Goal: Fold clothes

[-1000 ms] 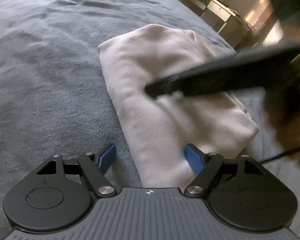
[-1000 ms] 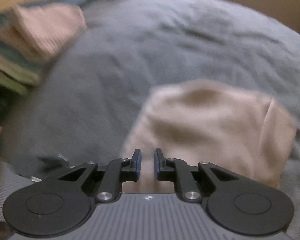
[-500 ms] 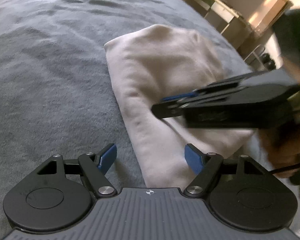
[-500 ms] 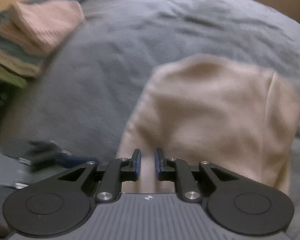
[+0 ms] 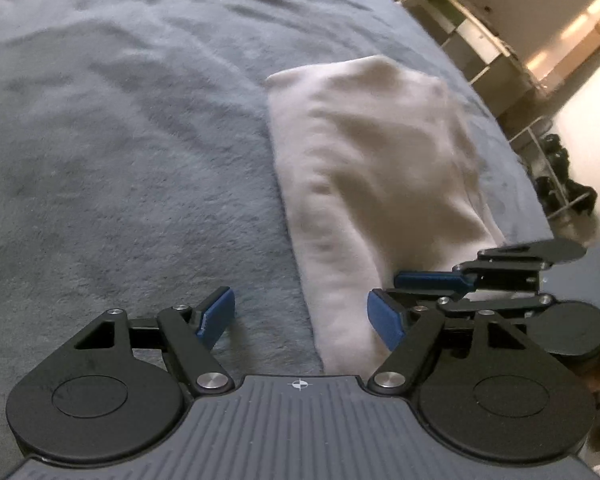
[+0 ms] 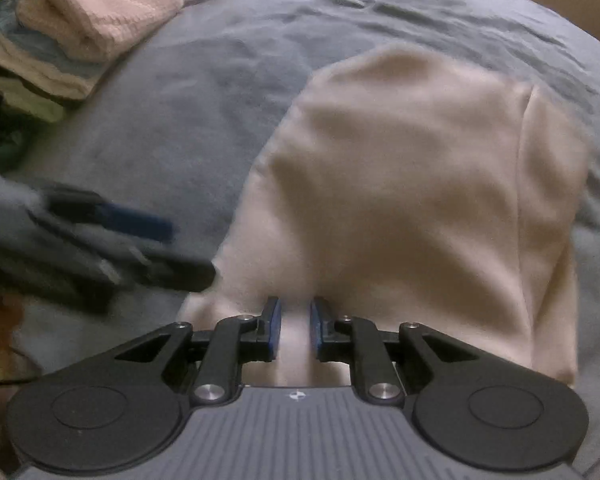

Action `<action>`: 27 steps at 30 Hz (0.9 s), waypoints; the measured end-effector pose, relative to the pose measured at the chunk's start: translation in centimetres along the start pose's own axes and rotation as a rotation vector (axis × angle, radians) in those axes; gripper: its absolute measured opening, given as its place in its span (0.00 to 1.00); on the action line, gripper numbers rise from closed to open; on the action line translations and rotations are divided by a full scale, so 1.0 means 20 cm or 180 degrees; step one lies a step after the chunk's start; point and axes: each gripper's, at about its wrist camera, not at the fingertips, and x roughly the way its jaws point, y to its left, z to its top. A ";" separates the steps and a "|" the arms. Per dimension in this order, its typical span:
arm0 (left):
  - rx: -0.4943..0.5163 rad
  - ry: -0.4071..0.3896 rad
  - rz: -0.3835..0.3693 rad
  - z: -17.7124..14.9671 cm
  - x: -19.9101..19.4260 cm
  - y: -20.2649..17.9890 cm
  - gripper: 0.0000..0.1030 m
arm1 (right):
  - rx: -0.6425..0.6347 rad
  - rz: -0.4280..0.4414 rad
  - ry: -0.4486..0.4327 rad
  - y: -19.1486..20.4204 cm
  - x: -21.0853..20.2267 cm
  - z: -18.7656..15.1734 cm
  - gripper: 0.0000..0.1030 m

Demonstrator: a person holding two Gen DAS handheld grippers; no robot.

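A folded cream garment (image 5: 364,168) lies on the blue-grey bed cover (image 5: 120,140); it also shows in the right wrist view (image 6: 412,184). My left gripper (image 5: 300,312) is open, its jaws straddling the garment's near left edge. My right gripper (image 6: 295,328) is nearly shut, with a narrow gap over the garment's near edge; whether it pinches cloth is unclear. It shows from the side in the left wrist view (image 5: 432,282), low beside the garment's near right corner. The left gripper appears blurred in the right wrist view (image 6: 148,240).
A stack of folded towels and clothes (image 6: 72,36) sits at the far left of the bed. White shelving (image 5: 480,36) and a dark rack (image 5: 556,168) stand beyond the bed's right edge. The bed cover (image 6: 180,128) lies between stack and garment.
My right gripper has dropped from across the middle of the garment to its near right corner. The left gripper has pulled back a little, staying open.
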 end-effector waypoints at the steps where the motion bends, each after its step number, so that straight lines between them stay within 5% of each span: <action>1: -0.0022 -0.0007 0.0019 0.00 -0.01 0.01 0.70 | 0.0048 0.0037 -0.0039 -0.02 0.01 -0.01 0.15; 6: -0.0167 -0.0153 0.0068 0.04 -0.06 0.09 0.70 | -0.0092 0.0278 -0.0291 0.04 -0.17 0.01 0.17; 11: -0.0210 -0.0234 0.0119 0.09 -0.07 0.11 0.70 | -0.0291 0.0438 -0.0343 0.06 -0.01 -0.09 0.26; 15: 0.0130 -0.0379 0.0116 0.11 -0.10 0.02 0.71 | 0.0094 0.0655 -0.0451 -0.04 -0.03 -0.09 0.28; 24: 0.1306 -0.0503 0.0142 0.48 0.06 -0.32 0.73 | 0.1232 0.0284 -0.1275 -0.39 -0.39 -0.29 0.29; 27: 0.1723 -0.0520 0.0145 0.64 0.16 -0.48 0.74 | 0.1449 0.0162 -0.1336 -0.51 -0.42 -0.36 0.30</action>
